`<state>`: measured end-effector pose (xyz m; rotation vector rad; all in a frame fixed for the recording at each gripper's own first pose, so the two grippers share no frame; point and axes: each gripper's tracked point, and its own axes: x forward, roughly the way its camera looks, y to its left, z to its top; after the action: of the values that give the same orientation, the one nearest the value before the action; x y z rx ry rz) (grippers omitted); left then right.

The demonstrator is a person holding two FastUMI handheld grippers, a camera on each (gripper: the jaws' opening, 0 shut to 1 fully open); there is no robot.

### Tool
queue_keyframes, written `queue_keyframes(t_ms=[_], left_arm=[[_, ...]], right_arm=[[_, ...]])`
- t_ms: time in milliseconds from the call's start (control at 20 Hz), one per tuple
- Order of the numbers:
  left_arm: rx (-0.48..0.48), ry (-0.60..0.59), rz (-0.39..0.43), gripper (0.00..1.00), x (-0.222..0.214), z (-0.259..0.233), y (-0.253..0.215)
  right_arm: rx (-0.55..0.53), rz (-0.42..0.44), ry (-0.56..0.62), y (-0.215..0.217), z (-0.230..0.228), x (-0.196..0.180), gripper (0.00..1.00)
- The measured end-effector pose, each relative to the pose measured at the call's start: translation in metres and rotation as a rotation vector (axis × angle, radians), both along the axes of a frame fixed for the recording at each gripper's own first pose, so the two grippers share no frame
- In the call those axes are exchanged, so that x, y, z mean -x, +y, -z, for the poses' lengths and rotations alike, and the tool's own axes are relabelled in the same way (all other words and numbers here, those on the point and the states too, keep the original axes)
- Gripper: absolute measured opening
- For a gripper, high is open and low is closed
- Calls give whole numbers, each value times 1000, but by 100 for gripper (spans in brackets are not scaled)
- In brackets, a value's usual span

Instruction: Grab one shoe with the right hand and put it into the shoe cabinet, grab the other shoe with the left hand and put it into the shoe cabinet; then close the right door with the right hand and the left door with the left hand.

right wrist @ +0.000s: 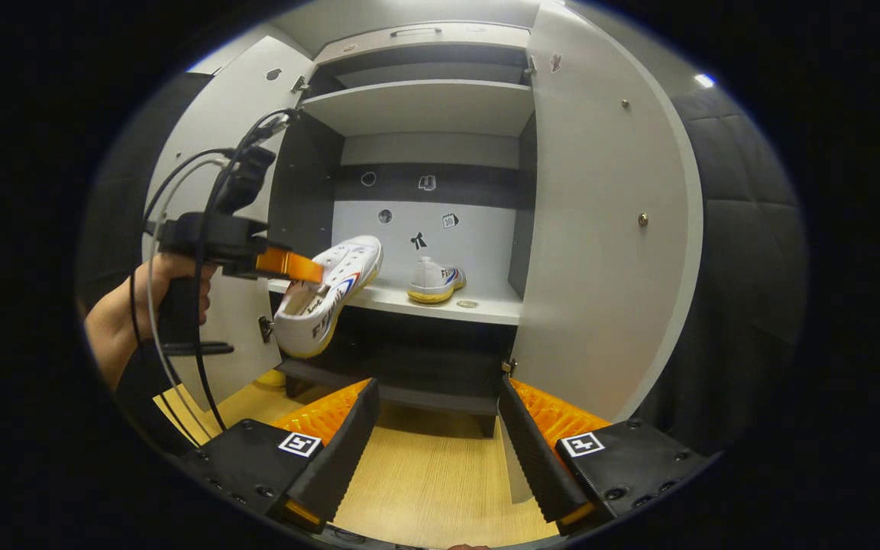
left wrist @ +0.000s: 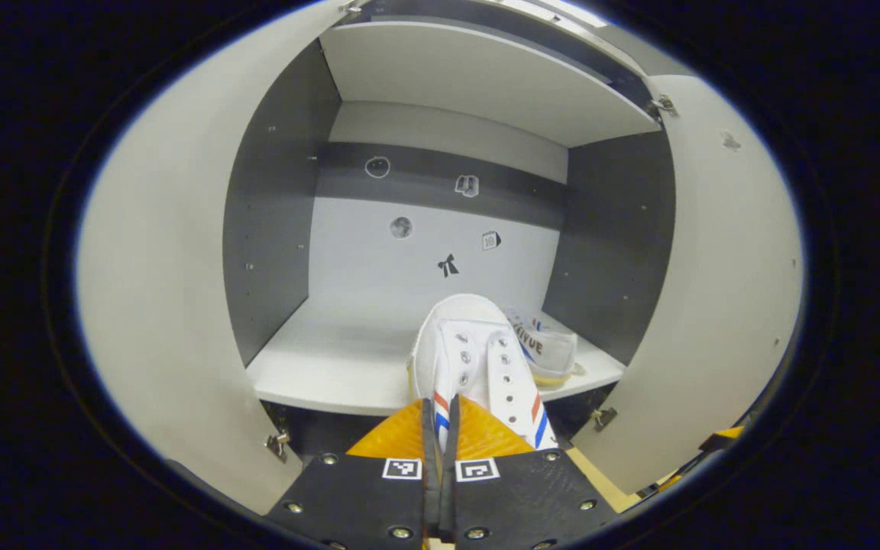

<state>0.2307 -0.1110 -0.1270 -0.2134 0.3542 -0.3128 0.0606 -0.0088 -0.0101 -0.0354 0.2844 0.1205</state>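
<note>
Shoe [right wrist: 323,300] in left gripper [right wrist: 310,269] nears shelf [right wrist: 486,308] holding other shoe [right wrist: 434,281].

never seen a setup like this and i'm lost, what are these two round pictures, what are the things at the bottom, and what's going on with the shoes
There is no robot here. A person holds one hand-held gripper in each hand, and a small wide-angle camera rides on each, so each round picture looks forward along that tool's own two fingers.

In the left gripper view, the left hand-held gripper is closed on a white shoe, carrying it toward the open shoe cabinet. A second shoe already sits on the shelf inside.

The right gripper view is taken from farther back. The right hand-held gripper is open and holds nothing. Ahead you see the person's hand with the other tool, the carried shoe hanging from it in front of the shelf. Both doors, the left door and the right door, stand open.
</note>
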Motion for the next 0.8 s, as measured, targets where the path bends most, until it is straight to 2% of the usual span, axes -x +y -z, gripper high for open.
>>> queue_keyframes(t_ms=[400,550,700,800], left_arm=[[-40,-15,-25,1,-64,-8,3],[-54,3,-35,1,-72,-2,5],[-129,19,-48,1,-86,13,12],[-132,47,-62,1,-89,19,11]], right_arm=[[-28,9,-8,-3,14,-16,98],[-25,3,7,0,21,-17,98],[-9,28,3,-8,23,-16,98],[-16,40,1,-12,21,-16,98]])
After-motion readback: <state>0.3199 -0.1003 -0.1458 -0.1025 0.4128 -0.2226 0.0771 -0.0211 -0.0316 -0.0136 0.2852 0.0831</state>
